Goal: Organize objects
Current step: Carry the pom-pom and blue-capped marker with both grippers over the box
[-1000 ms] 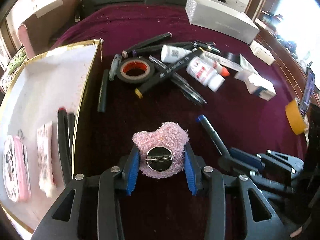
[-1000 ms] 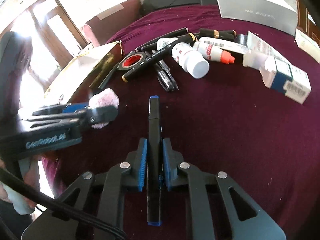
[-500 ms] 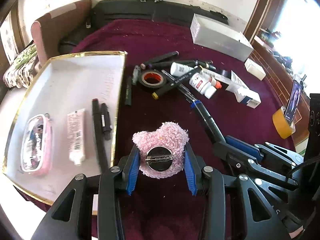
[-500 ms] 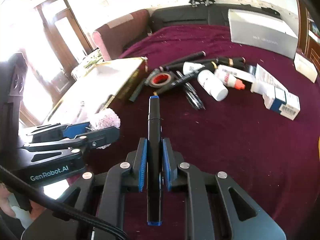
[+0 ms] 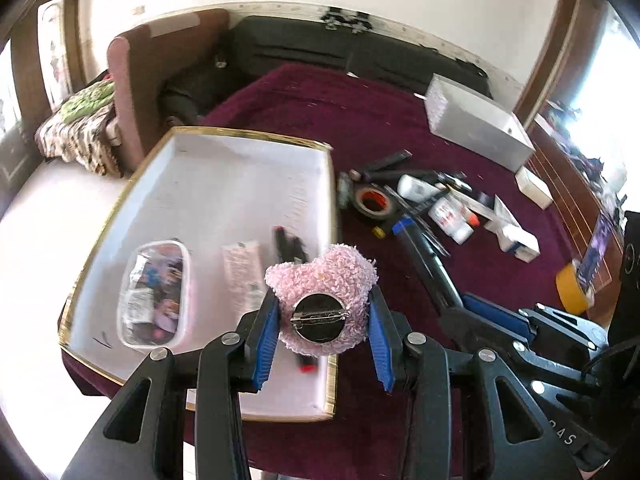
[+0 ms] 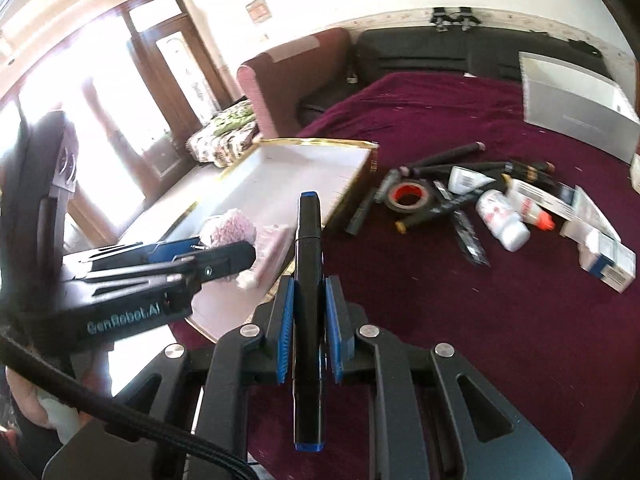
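My left gripper [image 5: 322, 322] is shut on a fluffy pink brooch [image 5: 322, 280] with a round metal pin back, held above the near right part of a white gold-rimmed tray [image 5: 224, 176]. The brooch also shows in the right wrist view [image 6: 230, 226]. My right gripper [image 6: 308, 312] is shut on a black marker with blue ends [image 6: 307, 240], held above the tray's right edge [image 6: 352, 188]. The marker also shows in the left wrist view [image 5: 424, 256]. In the tray lie a clear pouch [image 5: 154, 288], a white tube [image 5: 244, 272] and black pens [image 5: 290, 246].
On the maroon tablecloth [image 5: 360, 120] lies a pile: black-and-red tape roll [image 5: 372, 202], markers, white bottles [image 5: 448, 216], small boxes [image 5: 516, 240]. A grey box [image 5: 476, 124] stands at the back. Yellow tape [image 5: 572, 292] sits far right. An armchair [image 5: 132, 80] stands beyond the tray.
Both grippers have risen and moved left, from over the cloth to over the tray, each still holding its object. More of the tray and room shows now.
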### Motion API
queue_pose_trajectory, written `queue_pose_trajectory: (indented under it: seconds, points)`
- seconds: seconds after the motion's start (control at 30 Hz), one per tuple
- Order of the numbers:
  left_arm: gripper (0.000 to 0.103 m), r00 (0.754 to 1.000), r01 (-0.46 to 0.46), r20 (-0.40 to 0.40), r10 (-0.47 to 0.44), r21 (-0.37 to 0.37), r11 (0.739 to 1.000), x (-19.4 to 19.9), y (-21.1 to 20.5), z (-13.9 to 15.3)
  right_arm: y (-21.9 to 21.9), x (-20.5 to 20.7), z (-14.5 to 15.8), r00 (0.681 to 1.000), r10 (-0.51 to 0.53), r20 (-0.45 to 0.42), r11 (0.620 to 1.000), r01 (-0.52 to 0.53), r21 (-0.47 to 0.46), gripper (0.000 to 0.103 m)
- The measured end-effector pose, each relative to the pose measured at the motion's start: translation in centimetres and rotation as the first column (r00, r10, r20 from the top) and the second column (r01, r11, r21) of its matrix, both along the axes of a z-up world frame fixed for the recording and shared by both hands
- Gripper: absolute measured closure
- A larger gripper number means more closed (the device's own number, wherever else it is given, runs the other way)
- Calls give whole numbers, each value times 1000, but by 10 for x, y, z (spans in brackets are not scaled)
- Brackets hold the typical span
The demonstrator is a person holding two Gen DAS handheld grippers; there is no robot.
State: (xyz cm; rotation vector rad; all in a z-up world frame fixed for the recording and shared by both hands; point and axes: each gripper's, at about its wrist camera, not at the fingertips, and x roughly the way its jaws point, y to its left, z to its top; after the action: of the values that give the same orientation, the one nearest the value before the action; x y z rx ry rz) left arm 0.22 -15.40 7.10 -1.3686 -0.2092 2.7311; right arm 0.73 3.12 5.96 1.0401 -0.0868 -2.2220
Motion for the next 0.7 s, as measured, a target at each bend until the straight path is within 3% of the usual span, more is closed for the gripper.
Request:
queue_pose_trajectory:
  seconds: [0.13, 0.4, 0.7]
  points:
    - [67, 999, -35, 5, 35, 0, 999, -15, -19, -4, -21, -15, -2, 1000, 20, 5, 1000, -20, 1, 89]
    - [67, 993, -91, 85, 85, 74, 993, -73, -57, -30, -66, -69, -13, 998, 50, 42, 999, -51, 19, 89]
    - [67, 972, -140, 196, 128, 50, 989, -123, -74, -64, -107, -141, -42, 991, 43, 128, 998, -49, 49, 89]
